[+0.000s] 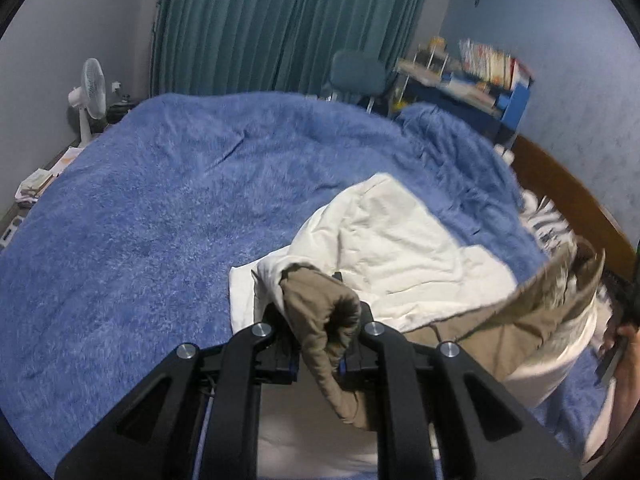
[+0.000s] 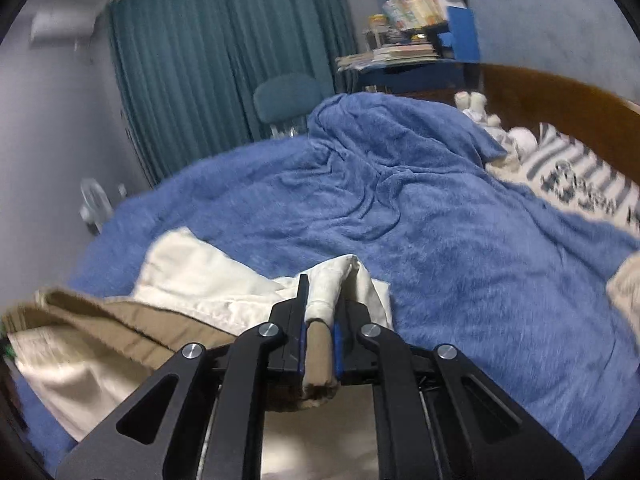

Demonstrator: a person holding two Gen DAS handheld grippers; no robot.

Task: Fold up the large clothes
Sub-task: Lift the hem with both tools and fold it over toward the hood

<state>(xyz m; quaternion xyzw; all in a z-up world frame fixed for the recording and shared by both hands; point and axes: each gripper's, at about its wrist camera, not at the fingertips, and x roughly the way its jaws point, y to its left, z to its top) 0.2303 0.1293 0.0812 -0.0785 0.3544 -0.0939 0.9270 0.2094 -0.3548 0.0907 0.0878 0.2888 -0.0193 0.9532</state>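
A large garment, cream-white with a tan-brown lining (image 1: 384,236), lies bunched on the blue blanket. My left gripper (image 1: 320,300) is shut on a tan fold of the garment (image 1: 320,312) and holds it raised. My right gripper (image 2: 322,300) is shut on another edge of the same garment (image 2: 320,332), cream above and tan below. The cloth stretches between the two grippers, with a tan band (image 1: 540,304) running toward the right in the left wrist view and to the left in the right wrist view (image 2: 120,320).
A fuzzy blue blanket (image 1: 160,200) covers the bed, heaped at the far right (image 2: 380,152). A striped pillow (image 2: 580,176) and wooden headboard (image 2: 560,96) lie right. A fan (image 1: 90,96), teal curtain (image 1: 280,24), chair (image 2: 286,96) and cluttered blue shelf (image 2: 420,36) stand beyond.
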